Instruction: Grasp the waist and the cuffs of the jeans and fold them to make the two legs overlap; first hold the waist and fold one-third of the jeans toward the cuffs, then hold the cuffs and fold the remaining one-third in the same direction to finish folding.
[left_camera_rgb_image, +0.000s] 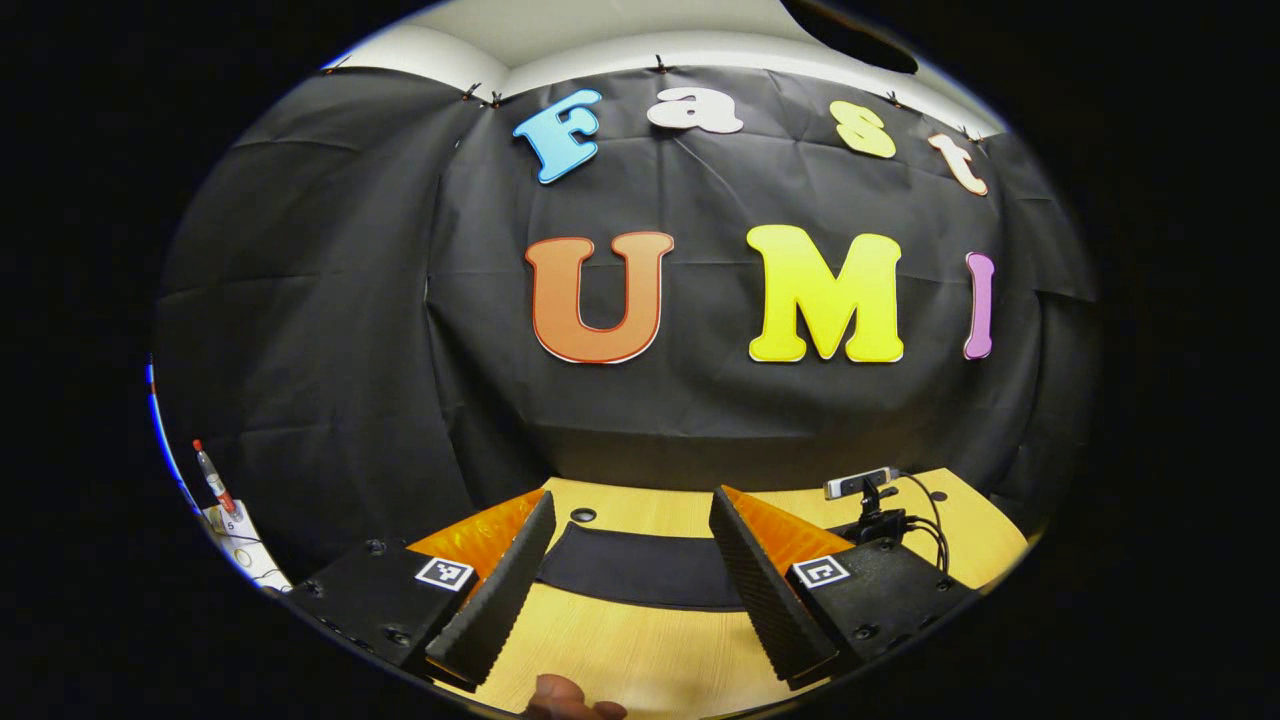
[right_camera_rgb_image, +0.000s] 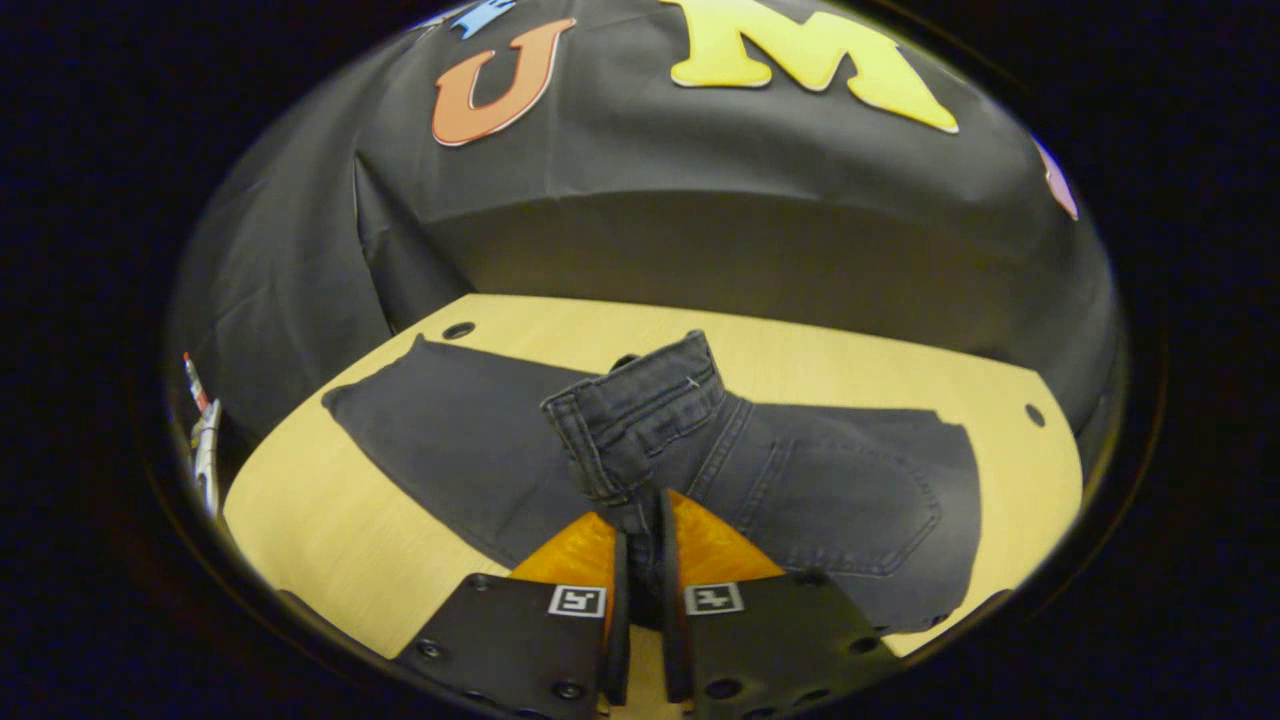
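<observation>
Pinching a bunched fold of the jeans (right_camera_rgb_image: 700, 460) at the waistband, the right tool (right_camera_rgb_image: 640, 560) is sitting with its two fingers drawn nearly together, dark denim squeezed in the narrow gap between them. The waistband is lifting up off the desk (right_camera_rgb_image: 330, 520) in a rumpled hump just ahead of the fingertips, belt loops and stitching facing the camera. The rest of the jeans is lying flat on the pale wood, one part stretching away to the left in the right gripper view, the seat with its back pocket spreading to the right. Two small round holes are showing in the desk top near its far edge.

The left tool (left_camera_rgb_image: 635, 590) is hovering above the desk with its fingers spread wide apart and nothing between them. Beyond those fingers, in the left gripper view, a dark flat strip of the jeans (left_camera_rgb_image: 640, 570) is lying across the wood. A small camera on a stand (left_camera_rgb_image: 865, 500), cables trailing from it, is standing on the desk to the right. A fingertip of the person's hand (left_camera_rgb_image: 570, 697) is peeking in at the bottom edge.
</observation>
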